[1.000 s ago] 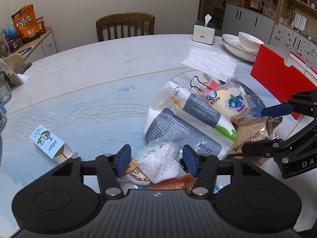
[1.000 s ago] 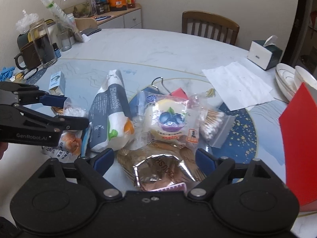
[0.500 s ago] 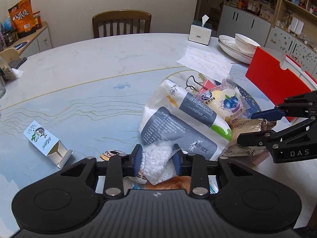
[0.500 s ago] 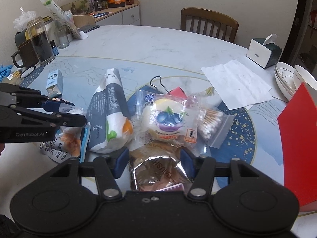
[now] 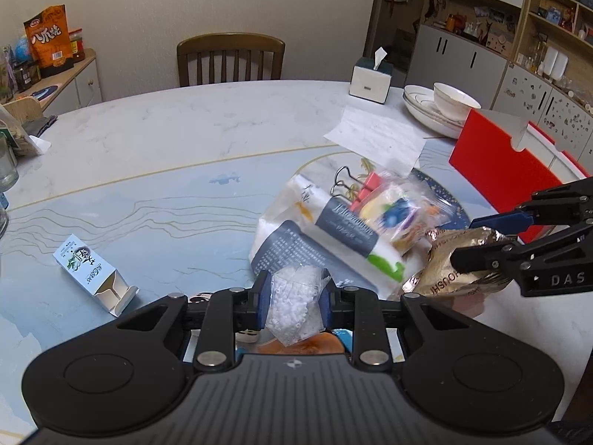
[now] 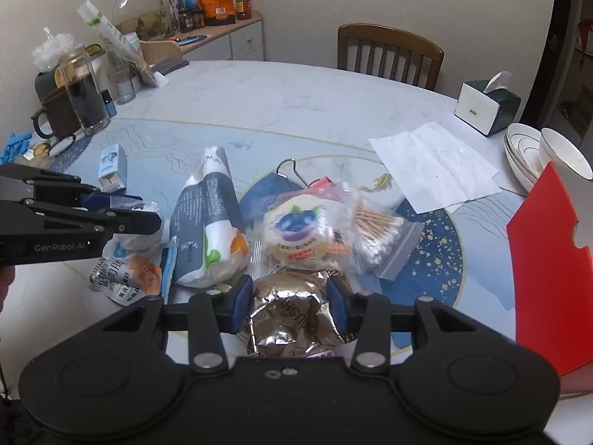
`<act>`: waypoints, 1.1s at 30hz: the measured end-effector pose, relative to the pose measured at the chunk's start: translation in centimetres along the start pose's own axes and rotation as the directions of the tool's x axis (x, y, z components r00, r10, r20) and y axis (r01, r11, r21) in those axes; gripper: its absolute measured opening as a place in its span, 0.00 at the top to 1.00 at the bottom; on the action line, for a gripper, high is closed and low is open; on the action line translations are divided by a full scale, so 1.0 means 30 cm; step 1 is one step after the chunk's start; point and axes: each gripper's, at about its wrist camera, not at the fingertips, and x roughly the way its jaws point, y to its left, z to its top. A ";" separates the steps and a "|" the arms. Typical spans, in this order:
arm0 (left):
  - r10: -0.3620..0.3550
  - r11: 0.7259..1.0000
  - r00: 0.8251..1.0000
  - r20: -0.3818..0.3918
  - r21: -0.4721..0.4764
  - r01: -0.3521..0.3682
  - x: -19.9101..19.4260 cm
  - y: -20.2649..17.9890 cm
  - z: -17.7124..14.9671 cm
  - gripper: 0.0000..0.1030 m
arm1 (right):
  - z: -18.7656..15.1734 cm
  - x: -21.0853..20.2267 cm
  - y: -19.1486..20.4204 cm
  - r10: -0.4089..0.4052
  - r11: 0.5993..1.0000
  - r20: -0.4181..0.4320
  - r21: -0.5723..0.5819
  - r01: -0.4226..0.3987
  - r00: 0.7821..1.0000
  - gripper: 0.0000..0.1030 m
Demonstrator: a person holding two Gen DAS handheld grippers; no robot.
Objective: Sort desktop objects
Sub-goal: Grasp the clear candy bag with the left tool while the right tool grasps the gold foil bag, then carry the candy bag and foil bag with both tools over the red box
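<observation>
Nearest the left camera, a small clear bag of white beads (image 5: pixel 294 302) sat pinched between the blue pads of the left tool (image 5: pixel 294 298), its plastic bulging out below them, above an orange-printed packet (image 6: pixel 128 272) lying on the worktop (image 5: pixel 185 137). The right tool (image 6: pixel 291 302) had just been closing and its pads pressed both sides of a crinkled gold foil packet (image 6: pixel 292 313), which it gripped at the near edge of the heap. Just beyond lay a grey-and-white pack of paper tissues (image 6: pixel 209 218), a clear wrapper holding a blueberry-printed cake (image 6: pixel 302 228), and a zip bag filled with cotton swabs (image 6: pixel 380 235), all touching or overlapping; a black-handled binder clip (image 5: pixel 350 189) poked out behind them. A small white carton (image 5: pixel 92 272) lay on its side, one end open, well apart to the left. A red folder (image 5: pixel 504 163) stood at the right. Farther back were a sheet of white paper (image 6: pixel 433 165), stacked white plates with a bowl (image 5: pixel 454 102) on top, and a tissue box (image 5: pixel 370 78) with a tissue sticking out.
</observation>
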 end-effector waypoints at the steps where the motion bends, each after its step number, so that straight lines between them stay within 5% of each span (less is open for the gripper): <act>1: 0.003 1.000 1.000 0.002 -0.003 -0.003 -0.009 -0.008 0.001 0.76 | 0.001 -0.012 -0.007 0.006 1.000 0.008 -0.002 -0.006 1.000 0.59; 16: 0.030 0.999 0.999 0.029 -0.038 -0.029 -0.081 -0.165 0.044 0.76 | -0.005 -0.173 -0.147 0.123 0.992 0.071 0.018 -0.124 0.990 0.59; 33: -0.032 0.999 0.997 0.064 -0.004 0.032 -0.078 -0.420 0.167 0.76 | 0.011 -0.328 -0.431 0.129 0.989 0.148 0.052 -0.138 0.981 0.59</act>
